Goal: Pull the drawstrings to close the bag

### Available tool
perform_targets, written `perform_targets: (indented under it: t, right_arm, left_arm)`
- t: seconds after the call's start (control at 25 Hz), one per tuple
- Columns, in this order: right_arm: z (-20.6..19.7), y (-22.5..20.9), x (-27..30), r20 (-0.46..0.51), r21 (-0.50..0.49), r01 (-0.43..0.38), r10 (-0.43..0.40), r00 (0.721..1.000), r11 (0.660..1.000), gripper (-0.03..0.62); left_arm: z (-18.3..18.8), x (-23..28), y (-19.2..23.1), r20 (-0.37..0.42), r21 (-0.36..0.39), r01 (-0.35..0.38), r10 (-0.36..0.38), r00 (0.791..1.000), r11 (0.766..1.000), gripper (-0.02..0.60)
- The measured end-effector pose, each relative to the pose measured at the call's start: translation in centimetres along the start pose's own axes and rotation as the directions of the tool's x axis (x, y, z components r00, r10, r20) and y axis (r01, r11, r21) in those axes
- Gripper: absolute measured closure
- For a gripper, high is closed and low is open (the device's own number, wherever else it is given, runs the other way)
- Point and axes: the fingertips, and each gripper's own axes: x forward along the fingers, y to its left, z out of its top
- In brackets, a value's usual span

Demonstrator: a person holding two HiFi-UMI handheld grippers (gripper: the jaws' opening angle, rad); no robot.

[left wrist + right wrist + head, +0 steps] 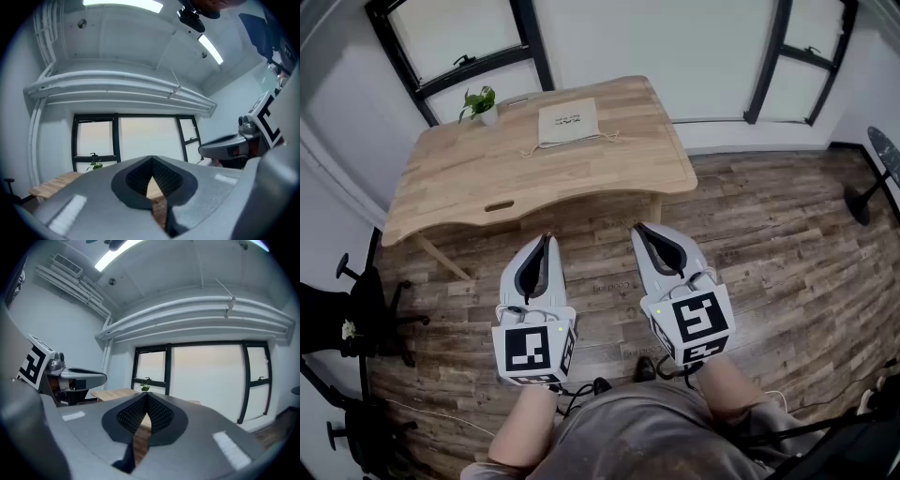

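Left tongs [547, 242] and right tongs [641, 231] both pressed together, empty, short of the tabletop [469, 173]. Drawstring bag [568, 122] lies flat well ahead of both, drawstrings [609, 138] trailing sideways.

Bag [568, 123] on table [609, 178], plant [478, 101] roughly left

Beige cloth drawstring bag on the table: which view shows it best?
The head view: the beige cloth drawstring bag lies flat, whole, on the light wooden table. Both gripper views show the table's edge but no bag.
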Motion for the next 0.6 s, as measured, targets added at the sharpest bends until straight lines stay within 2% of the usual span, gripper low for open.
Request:
perform_targets:
  t: [0.4, 0.6]
  right_arm:
    - [-0.7, -3.6, -0.1, 0.031, 0.036, -0.028, 0.027, 0.999, 0.999, 0.565]
    - [-2.0, -5.7, 0.9, 0.011, 0.042, -0.044, 0.044, 0.999, 0.998, 0.565]
  left_arm:
    - [-0.2, 2.5, -3.0, -0.008, 0.012, -0.011, 0.011, 1.000, 1.000, 0.581]
    - [-0.6, 4.5, -3.9, -0.020, 0.014, -0.030, 0.031, 0.999, 0.999, 0.581]
